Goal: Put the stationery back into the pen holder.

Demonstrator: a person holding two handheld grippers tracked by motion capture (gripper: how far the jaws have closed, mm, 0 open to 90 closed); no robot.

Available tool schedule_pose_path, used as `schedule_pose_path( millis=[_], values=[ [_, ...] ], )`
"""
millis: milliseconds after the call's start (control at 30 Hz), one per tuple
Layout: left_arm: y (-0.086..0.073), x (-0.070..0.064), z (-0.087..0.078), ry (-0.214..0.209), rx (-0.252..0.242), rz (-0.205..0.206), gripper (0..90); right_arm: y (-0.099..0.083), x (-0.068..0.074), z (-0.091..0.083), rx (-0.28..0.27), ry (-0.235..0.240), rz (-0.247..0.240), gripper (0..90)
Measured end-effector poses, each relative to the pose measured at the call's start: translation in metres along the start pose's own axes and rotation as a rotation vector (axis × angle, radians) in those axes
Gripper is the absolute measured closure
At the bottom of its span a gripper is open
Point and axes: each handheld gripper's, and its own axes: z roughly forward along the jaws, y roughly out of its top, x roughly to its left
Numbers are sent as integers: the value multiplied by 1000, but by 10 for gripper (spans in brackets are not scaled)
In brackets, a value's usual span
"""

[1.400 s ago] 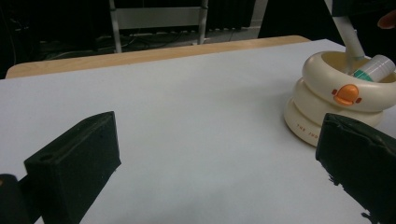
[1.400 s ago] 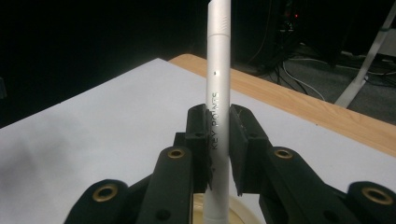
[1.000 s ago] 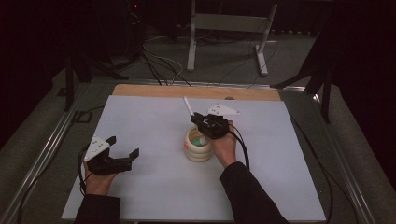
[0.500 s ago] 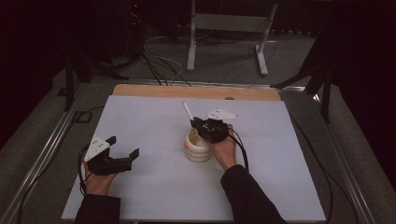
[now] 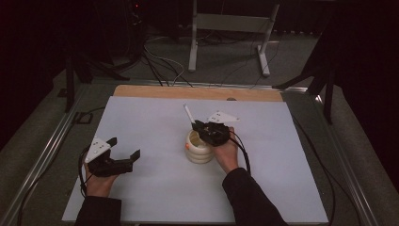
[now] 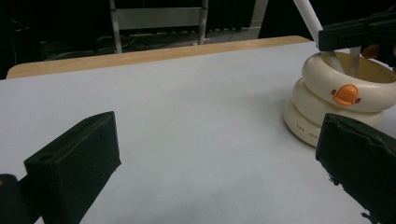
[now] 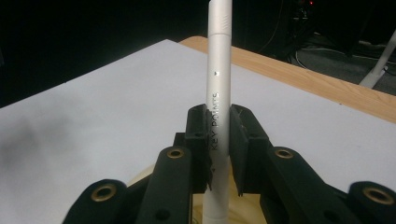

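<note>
- Fingers, right gripper (image 5: 196, 126), high view: clenched on a white pen (image 5: 188, 113) at centre frame; the pen slants up and to the left out of a cream ringed holder (image 5: 197, 151), which stands on the white table (image 5: 155, 197) just below the jaws. The person's right hand (image 5: 225, 151) sits directly right of the holder.
- Fingers, left gripper (image 5: 124, 148), high view: released, jaws spread with bare table between them; position lower left of frame, well apart from the holder. The left hand (image 5: 99, 181) grips it from below.
- Table, high view: white sheet over a wooden board whose far edge (image 5: 197, 92) shows as a tan strip across the upper middle.
- Left gripper view: two black jaws at lower left and lower right of frame, wide apart, nothing between them. The holder (image 6: 336, 112) stands at right of frame, three stacked cream rings with an orange knob (image 6: 346, 94) on its front. The pen (image 6: 309, 15) rises from its mouth at upper right, with the right gripper's black jaw across it.
- Right gripper view: pen (image 7: 218, 93) upright at centre frame, pinched between the two black pads (image 7: 198, 140); grey lettering runs along the barrel. The holder's cream rim (image 7: 140, 179) shows at bottom, behind the jaws. White table (image 7: 93, 112) and wooden edge (image 7: 303, 74) lie beyond.
</note>
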Motion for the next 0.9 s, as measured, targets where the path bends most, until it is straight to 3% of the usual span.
schedule_pose_path(
  millis=[900],
  values=[
    [0, -1, 1, 0, 4, 1, 2, -3, 0, -3, 29, -8, -65, 783]
  ],
)
